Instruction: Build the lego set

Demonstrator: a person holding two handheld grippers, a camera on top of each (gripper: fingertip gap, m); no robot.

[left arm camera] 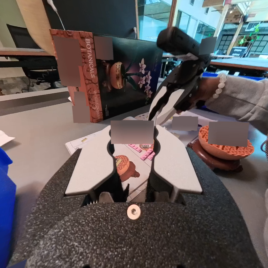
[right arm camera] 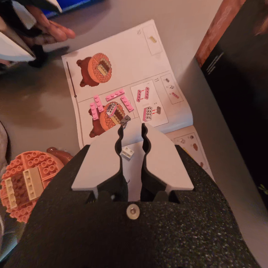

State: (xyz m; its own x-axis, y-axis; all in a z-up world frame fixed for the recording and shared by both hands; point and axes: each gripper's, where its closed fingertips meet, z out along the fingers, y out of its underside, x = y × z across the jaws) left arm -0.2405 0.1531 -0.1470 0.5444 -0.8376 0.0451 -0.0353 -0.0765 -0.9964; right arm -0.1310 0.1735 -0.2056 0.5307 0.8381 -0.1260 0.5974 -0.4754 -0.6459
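Right gripper (right arm camera: pixel 132 127): jaws parted by a moderate gap, nothing held, poised over the open instruction booklet (right arm camera: pixel 123 47). White two-stud brick (right arm camera: pixel 127 152): lying on the booklet page, seen through the gap between the fingers, not touched by either. Dark grey small plate (right arm camera: pixel 125 119): on the page just beyond the left fingertip. Pink plates (right arm camera: pixel 115 94): four loose, scattered around the printed pot diagram farther up the page. Partly built orange pot model (right arm camera: pixel 27 182): on the grey table (right arm camera: pixel 43 110) beside the booklet, to the left of the right gripper, studded top showing tan strips and a brown centre, seated on a dark brown base. Left gripper (left arm camera: pixel 132 128): jaws parted, gap partly covered by a masking patch, so contents between the tips cannot be told; positioned over the near edge of the booklet (left arm camera: pixel 75 142), pink plates (left arm camera: pixel 146 154) visible between the fingers. Pot model (left arm camera: pixel 223 150): to the right of the left gripper, apart from it. Right gripper (left arm camera: pixel 157 117): farther off in the left wrist view, tips angled down at the booklet, held by a hand (left arm camera: pixel 203 89) with a white bead bracelet (left arm camera: pixel 219 85). Set box (left arm camera: pixel 113 78): standing upright at the far side of the booklet.
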